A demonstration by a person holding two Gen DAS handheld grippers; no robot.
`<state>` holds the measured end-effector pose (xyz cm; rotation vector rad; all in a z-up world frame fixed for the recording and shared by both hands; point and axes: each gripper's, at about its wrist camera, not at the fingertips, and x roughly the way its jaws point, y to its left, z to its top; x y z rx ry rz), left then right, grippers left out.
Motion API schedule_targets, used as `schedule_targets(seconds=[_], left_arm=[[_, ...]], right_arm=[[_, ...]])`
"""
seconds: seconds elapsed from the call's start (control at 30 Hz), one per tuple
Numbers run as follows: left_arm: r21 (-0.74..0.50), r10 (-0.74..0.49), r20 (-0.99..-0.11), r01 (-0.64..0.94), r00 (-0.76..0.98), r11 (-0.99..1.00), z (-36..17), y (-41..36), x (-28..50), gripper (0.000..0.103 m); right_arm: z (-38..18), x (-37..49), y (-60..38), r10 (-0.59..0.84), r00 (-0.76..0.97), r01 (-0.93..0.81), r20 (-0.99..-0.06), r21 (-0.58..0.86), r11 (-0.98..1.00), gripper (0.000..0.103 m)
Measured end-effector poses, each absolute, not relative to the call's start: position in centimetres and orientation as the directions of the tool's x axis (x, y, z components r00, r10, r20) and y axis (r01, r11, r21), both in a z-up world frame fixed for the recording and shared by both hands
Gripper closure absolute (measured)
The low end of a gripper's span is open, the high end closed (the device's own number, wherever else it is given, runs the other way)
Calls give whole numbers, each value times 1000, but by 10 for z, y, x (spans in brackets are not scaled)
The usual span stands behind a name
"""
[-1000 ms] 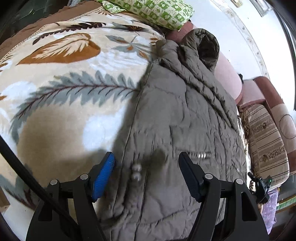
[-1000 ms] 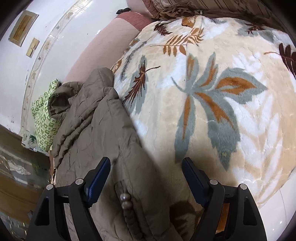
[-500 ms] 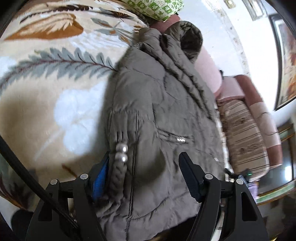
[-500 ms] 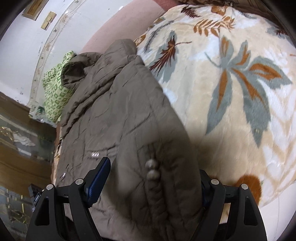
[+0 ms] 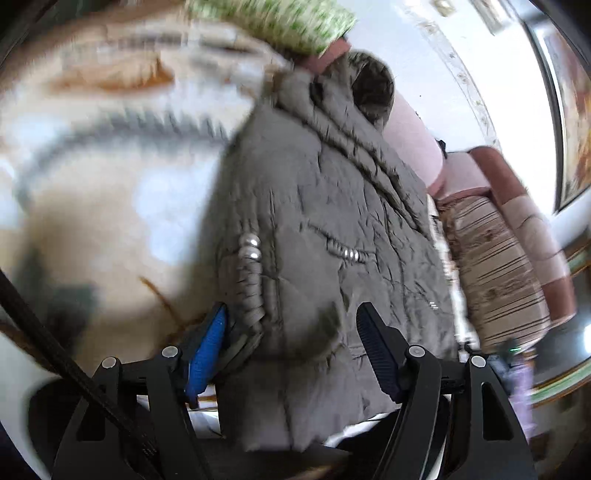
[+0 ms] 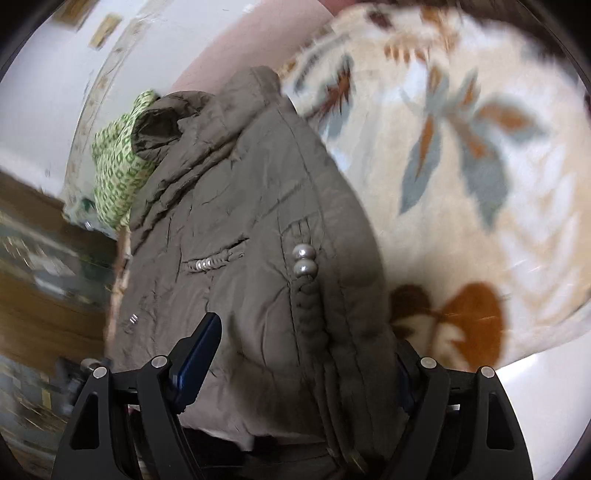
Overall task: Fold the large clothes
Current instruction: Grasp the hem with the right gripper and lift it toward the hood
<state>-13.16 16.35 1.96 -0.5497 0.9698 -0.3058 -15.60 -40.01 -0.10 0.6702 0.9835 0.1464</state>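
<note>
Jacket (image 5: 332, 229) hem between spread fingers (image 5: 207, 350)

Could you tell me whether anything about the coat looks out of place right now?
Nothing is damaged or spilled. The padded coat lies wrinkled on the leaf-print blanket, its hem hanging past the bed edge between both open grippers.

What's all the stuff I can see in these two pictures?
Padded jacket: one, grey-brown, lying on the blanket, hood at the far end.
Pearl beads: two, silvery, at the jacket's side seam.
Blanket: one, cream with grey and orange leaves, under the jacket.
Pillow: one, green and white, beyond the hood.
Sofa: one, striped brown and pink, beside the bed.
Left hand-held gripper: black, blue pads, open around the jacket's hem.
Right hand-held gripper: black, open around the hem.
</note>
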Motion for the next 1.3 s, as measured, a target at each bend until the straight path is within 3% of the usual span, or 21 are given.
schedule_targets(seconds=[0.13,0.33,0.77,1.13,1.3], left_arm=[[-465,-391,-682,46,618,884,65,160,-146,33],[-419,-377,-643,105,667,902,91,123,-140,29],[-337,-302,-676,81,672,938,74,57,-22,29],[-287,-107,-710,-148,696,946,39,110,48,29],[-281,-73,-725,-198,685,939,25,124,57,29]], right_arm=[[54,-174,-402,265,631,117,-729,427,897,19],[107,-159,-365,314,680,-10,-663,420,907,19],[132,-41,-251,380,634,-162,-674,365,917,19],[114,97,-170,271,602,-184,-751,200,962,19],[143,182,-135,171,676,-173,-717,71,982,19]])
